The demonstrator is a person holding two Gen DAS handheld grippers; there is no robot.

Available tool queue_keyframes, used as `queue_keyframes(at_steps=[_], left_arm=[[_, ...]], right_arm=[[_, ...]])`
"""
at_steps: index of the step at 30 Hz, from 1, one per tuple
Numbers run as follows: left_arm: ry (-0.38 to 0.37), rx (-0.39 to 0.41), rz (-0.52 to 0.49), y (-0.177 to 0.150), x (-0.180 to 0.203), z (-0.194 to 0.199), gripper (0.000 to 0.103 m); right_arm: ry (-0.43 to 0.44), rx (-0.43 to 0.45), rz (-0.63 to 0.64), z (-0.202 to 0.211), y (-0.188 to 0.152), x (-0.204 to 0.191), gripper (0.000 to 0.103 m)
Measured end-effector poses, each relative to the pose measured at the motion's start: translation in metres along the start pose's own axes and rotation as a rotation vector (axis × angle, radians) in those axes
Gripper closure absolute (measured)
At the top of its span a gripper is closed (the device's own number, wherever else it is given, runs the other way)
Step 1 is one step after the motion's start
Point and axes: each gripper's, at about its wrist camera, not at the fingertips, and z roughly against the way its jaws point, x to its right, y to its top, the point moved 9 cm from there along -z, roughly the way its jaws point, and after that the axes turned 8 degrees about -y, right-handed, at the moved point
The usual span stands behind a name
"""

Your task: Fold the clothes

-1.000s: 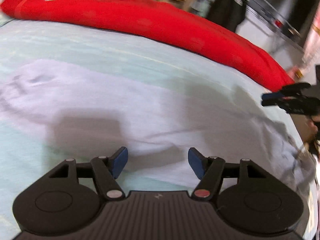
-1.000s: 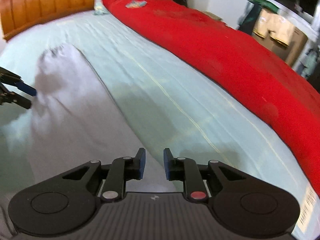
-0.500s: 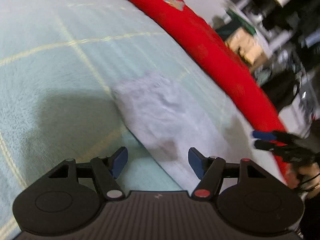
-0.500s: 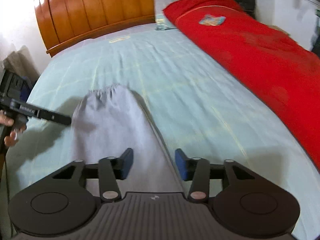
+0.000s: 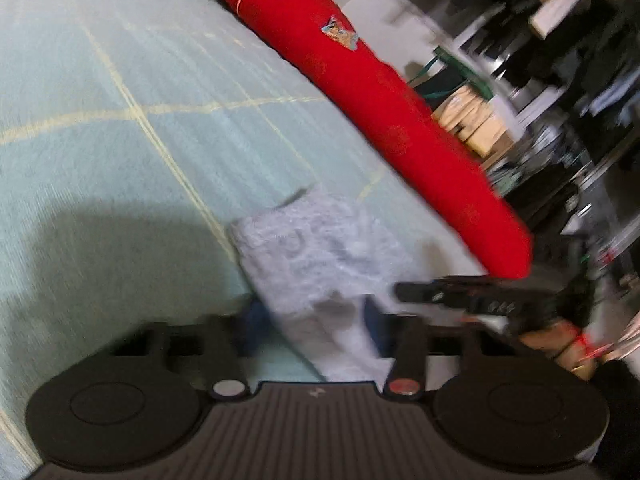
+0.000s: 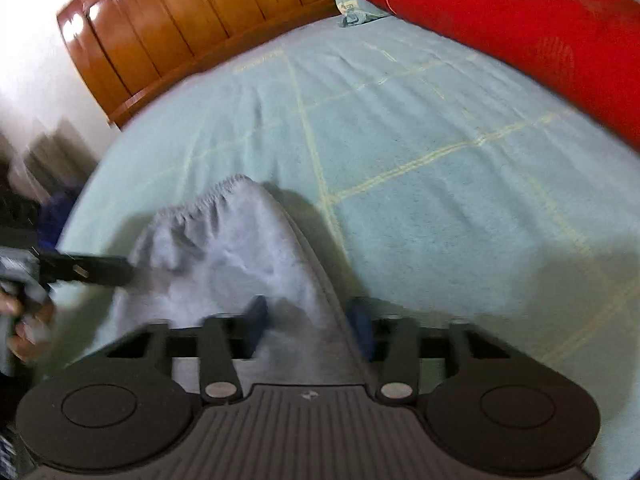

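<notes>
A pale grey garment with a gathered elastic edge (image 6: 224, 248) lies flat on the bed. Seen from the left wrist, its narrow end (image 5: 316, 248) runs back under my left gripper (image 5: 316, 324). The left jaws stand apart and are closing, with the cloth's edge between them. My right gripper (image 6: 308, 320) straddles the garment's right edge lower down; its jaws are also apart and closing on the cloth. Each gripper shows in the other's view: the right gripper (image 5: 400, 292) just right of the cloth, the left gripper (image 6: 128, 274) at its left edge.
The bed is covered by a pale green blanket (image 6: 400, 140) with yellow lines. A long red quilt (image 6: 520, 32) lies along its far side. A wooden headboard (image 6: 200, 20) stands behind. Boxes and dark clutter (image 5: 560, 120) stand beyond the bed.
Both grippers have dropped onto the grey garment and now straddle its edges. The left view has swung from the wide part of the cloth to its gathered end.
</notes>
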Motion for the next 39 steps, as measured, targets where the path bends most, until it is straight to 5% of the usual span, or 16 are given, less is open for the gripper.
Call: queue_keyframes(at_steps=[1,8,19,25,31,34,39], left_arm=[[0.017,-0.011,-0.011,-0.001,0.0,-0.001,0.097],[0.001,0.018,-0.128,0.027,0.027,-0.004,0.099],[-0.014,0.099,-0.252,0.093,0.069,-0.035,0.099],[0.146,-0.04,-0.188,0.072,0.024,-0.073,0.091],[0.194,-0.044,-0.314,0.059,0.031,-0.038,0.073],[0.149,-0.055,-0.402,0.055,0.062,-0.03,0.069],[-0.065,-0.118,-0.546,0.02,0.133,-0.049,0.061]], right_arm=[[0.014,-0.001,-0.009,0.0,0.0,0.0,0.096],[-0.064,0.07,0.074,0.02,0.013,-0.003,0.097],[-0.27,0.249,-0.003,0.062,0.065,0.052,0.097],[-0.344,0.195,-0.08,0.036,0.059,0.082,0.085],[-0.315,0.171,-0.047,0.086,0.03,0.086,0.064],[-0.353,0.114,0.024,0.12,0.007,0.088,0.06],[-0.43,-0.002,0.014,0.153,-0.054,0.112,0.059]])
